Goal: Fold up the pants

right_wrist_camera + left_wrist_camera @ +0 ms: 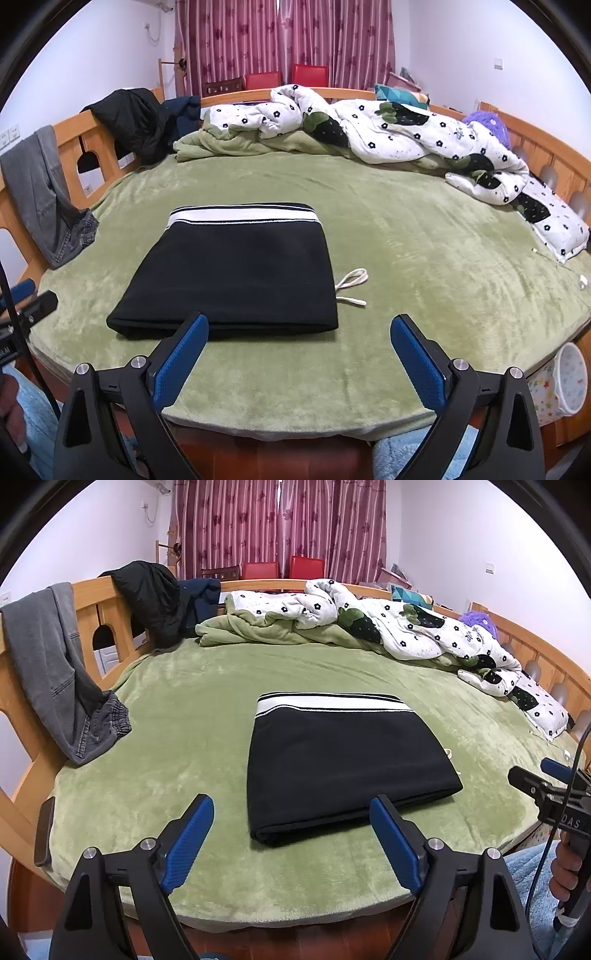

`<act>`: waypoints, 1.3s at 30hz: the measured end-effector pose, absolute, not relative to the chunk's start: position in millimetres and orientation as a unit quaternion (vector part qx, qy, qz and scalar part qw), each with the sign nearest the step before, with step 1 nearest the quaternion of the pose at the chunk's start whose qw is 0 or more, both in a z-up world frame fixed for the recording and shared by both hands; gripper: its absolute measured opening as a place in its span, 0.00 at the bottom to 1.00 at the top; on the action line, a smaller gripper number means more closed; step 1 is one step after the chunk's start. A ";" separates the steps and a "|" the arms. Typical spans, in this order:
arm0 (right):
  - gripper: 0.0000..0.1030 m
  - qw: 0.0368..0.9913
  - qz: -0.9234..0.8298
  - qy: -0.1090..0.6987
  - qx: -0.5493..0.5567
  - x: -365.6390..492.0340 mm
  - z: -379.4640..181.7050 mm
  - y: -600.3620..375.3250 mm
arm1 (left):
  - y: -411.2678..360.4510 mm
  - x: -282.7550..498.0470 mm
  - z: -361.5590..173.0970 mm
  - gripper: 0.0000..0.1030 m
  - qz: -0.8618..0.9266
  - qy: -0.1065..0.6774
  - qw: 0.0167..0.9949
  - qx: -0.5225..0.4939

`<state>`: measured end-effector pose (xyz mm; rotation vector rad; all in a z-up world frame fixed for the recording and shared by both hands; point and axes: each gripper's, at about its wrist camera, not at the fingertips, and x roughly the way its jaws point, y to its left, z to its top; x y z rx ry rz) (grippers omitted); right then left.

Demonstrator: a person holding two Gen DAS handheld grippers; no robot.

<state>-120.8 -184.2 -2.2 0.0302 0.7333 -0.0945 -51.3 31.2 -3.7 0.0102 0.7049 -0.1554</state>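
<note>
My pants (343,764) look folded now — they lie in one neat black block on the green blanket (177,709), with the white striped waistband at the far end, away from me. The near folded edge sits just in front of my left gripper (291,834), a bit over toward its right finger. From my right gripper (299,354), the pants sit ahead and off to the left, with the near corner just past its left finger.

Both of my grippers are wide apart and hold nothing. No cloth is between the blue fingers (192,834) of either one, and the pads do not touch the pants. Both hang over the near edge of the bed (110,136), pointing down at it.

A little white drawstring (351,284) pokes out from the right side of the pants and lies loose on the blanket. That is the one untidy bit I can see. I think the folding is done, or almost done — maybe I could tuck the string in or press the block flat.

The grey trousers (55,672) hanging on the bed rail are off to my left, well away from my grippers. I can't tell if they are part of the job.
</note>
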 end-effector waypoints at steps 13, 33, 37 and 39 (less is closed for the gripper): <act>0.95 0.931 -0.052 0.360 0.005 -127.6 -1.2 -176.1 | 34.9 -57.1 -4.1 0.84 -0.070 0.350 0.934 -0.002; 0.95 0.931 -0.053 0.360 0.002 -129.8 -0.9 -172.1 | 33.9 -61.8 -1.3 0.84 -0.072 0.347 0.935 -0.005; 0.95 0.931 -0.053 0.361 0.001 -130.0 -0.9 -172.0 | 33.0 -62.5 -1.0 0.84 -0.072 0.347 0.935 -0.006; 0.95 0.931 -0.053 0.361 0.000 -130.7 -0.6 -172.0 | 33.5 -62.4 -0.9 0.84 -0.073 0.347 0.935 -0.007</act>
